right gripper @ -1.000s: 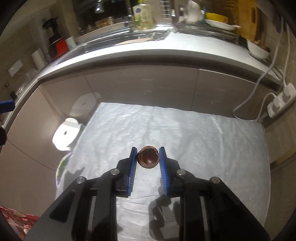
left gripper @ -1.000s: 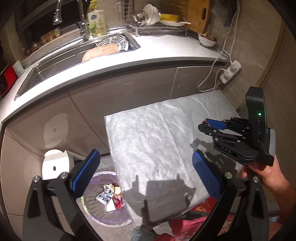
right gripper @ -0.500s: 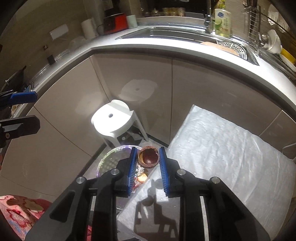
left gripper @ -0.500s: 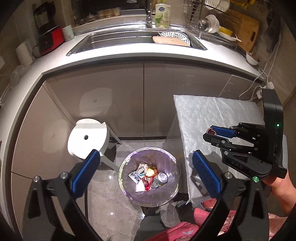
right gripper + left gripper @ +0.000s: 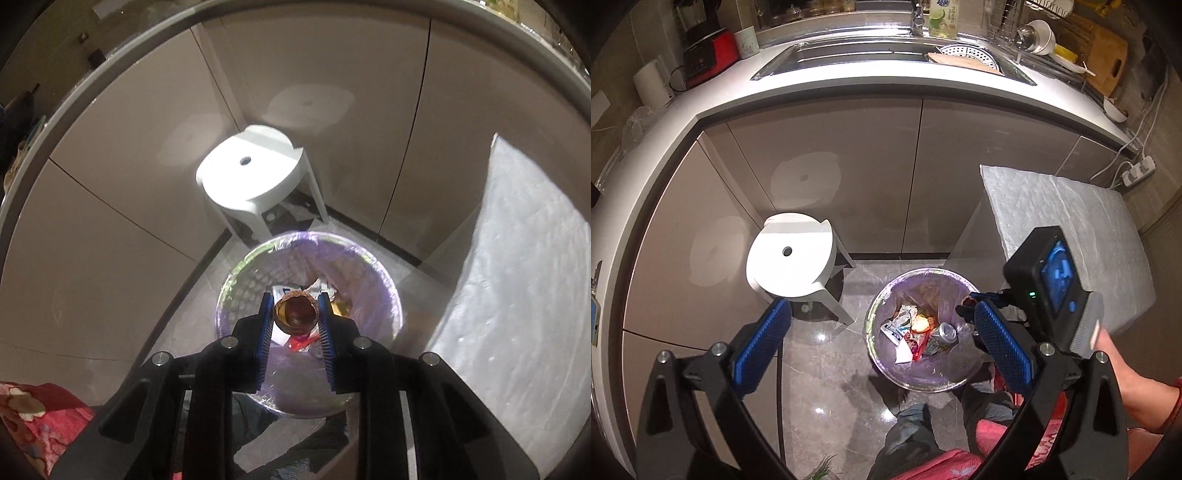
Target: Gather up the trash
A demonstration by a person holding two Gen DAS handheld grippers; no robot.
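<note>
Holding a brown fruit shell [image 5: 295,312] between the blue pads of our right claw [image 5: 294,314], we hang it above the lined trash bin [image 5: 236,291] on the floor. Our left claw [image 5: 882,341] stands wide and empty over the same bin, beside the white stool [image 5: 790,258].

Risks as we judge them: the shell sits over the bin's middle, yet if we let go while the hand is travelling it could strike the rim and roll across the floor. Sticky pulp might cling to one pad, so the shell hangs on. The two claws are near; a careless swing could knock them together.
</note>
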